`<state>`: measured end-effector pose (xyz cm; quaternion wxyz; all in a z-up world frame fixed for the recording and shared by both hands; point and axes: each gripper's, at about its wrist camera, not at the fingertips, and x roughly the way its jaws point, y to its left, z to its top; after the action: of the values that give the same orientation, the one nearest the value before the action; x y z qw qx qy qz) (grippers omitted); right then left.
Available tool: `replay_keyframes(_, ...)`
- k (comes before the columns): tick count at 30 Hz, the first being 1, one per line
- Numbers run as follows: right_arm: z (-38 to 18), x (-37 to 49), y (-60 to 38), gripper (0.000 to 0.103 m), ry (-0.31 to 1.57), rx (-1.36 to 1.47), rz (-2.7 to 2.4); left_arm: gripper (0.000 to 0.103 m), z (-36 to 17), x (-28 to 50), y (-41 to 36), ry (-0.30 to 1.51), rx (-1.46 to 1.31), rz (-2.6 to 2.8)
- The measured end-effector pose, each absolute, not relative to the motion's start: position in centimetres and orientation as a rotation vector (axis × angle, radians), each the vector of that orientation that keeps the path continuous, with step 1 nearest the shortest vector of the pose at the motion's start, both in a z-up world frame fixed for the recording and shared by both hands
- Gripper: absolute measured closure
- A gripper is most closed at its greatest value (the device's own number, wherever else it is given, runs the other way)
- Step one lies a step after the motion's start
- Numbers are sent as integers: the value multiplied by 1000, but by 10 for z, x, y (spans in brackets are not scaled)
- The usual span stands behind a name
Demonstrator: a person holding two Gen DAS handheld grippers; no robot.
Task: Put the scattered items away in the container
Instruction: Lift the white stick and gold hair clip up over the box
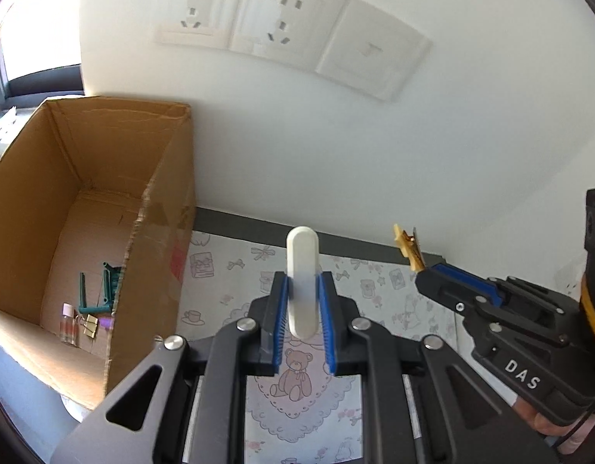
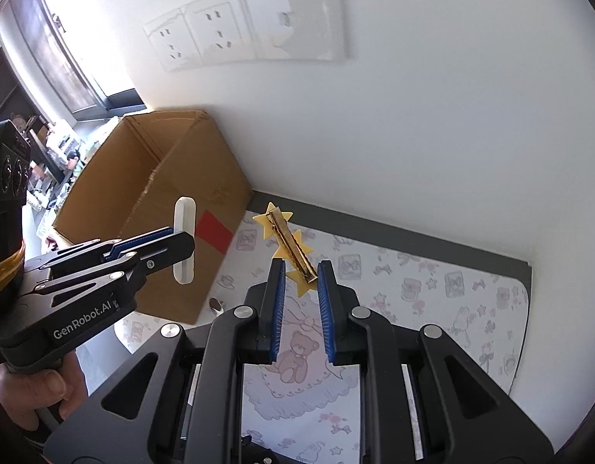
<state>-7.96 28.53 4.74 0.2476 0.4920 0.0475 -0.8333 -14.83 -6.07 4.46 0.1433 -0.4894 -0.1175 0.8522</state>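
Note:
My left gripper (image 1: 303, 282) is shut on a white oblong plastic piece (image 1: 302, 270) and holds it upright above the mat, just right of the open cardboard box (image 1: 158, 208). The same piece (image 2: 184, 239) shows in the right wrist view, held by the left gripper (image 2: 183, 237). My right gripper (image 2: 301, 270) is shut on a yellow star hair clip (image 2: 288, 247), held above the mat; it appears in the left wrist view too (image 1: 409, 249). The box holds a small clear bottle (image 1: 68, 323), a gold binder clip (image 1: 89, 324) and a green frame piece (image 1: 104, 290).
A patterned bear mat (image 2: 432, 290) covers the grey table. The white wall with sockets (image 1: 259, 19) is close behind. A small brown object (image 2: 216, 304) lies at the box's front corner. Shelves with clutter stand far left (image 2: 46, 162).

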Motion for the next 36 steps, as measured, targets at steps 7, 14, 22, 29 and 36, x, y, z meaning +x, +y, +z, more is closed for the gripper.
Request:
replay_keyframes(7,56,-79,258,86,143,1292,-2237,87,58,-144,-81,-373,-1378,2522)
replay_keyframes(14,66,-78,230,86,160,1239,-2199,87,70,-140,-106,-421,-1345,2580)
replay_keyframes(22,75,-73,201,86,194,1194,-2157,87,80,-134,-139,-480,-1328,2635)
replay_keyframes(29,80,-66,171,86,226,1167,-2104,87,81,-129,-169,-524,-1334,2677)
replay_keyframes(36,81,-60,143,86,243,1152,-2044,87,78,-123,-203,-578,-1351,2721)
